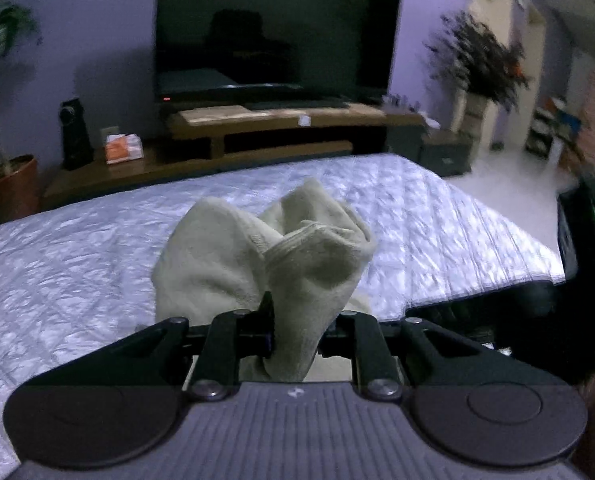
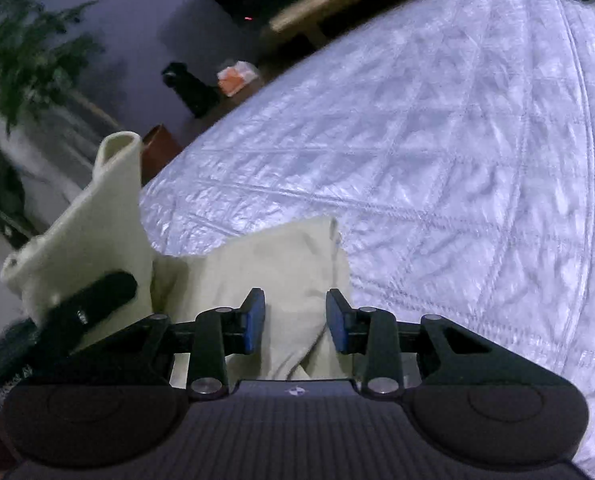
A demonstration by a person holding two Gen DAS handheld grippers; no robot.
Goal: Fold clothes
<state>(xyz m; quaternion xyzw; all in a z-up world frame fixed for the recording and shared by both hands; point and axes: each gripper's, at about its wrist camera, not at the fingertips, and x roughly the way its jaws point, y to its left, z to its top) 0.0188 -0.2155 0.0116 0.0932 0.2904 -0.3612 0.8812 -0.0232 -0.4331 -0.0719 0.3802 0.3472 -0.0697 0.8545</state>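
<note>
Two grippers were in play over the quilted white mattress (image 1: 97, 264). On the left, my left gripper (image 1: 293, 332) was clenched on a pale cream sock (image 1: 297, 264); the cloth ran down between the pads and bunched up in front of them, cuff opening uppermost, raised above the mattress surface. Behind it, left to right: a potted plant (image 1: 5, 80), a black speaker (image 1: 75, 134), an orange-and-white box (image 1: 123, 148) on a low wooden TV stand (image 1: 257, 128), and a dark television (image 1: 277, 28).

Moving right, my right gripper (image 2: 295, 320) stood released, blue pads apart, with cream fabric lying between and below them but not pinched. In that view the sock (image 2: 93, 220) rose at the left, one black finger (image 2: 97, 300) of the left gripper against it. Frame blurred; could not tell whether the lower fabric was the same sock.
</note>
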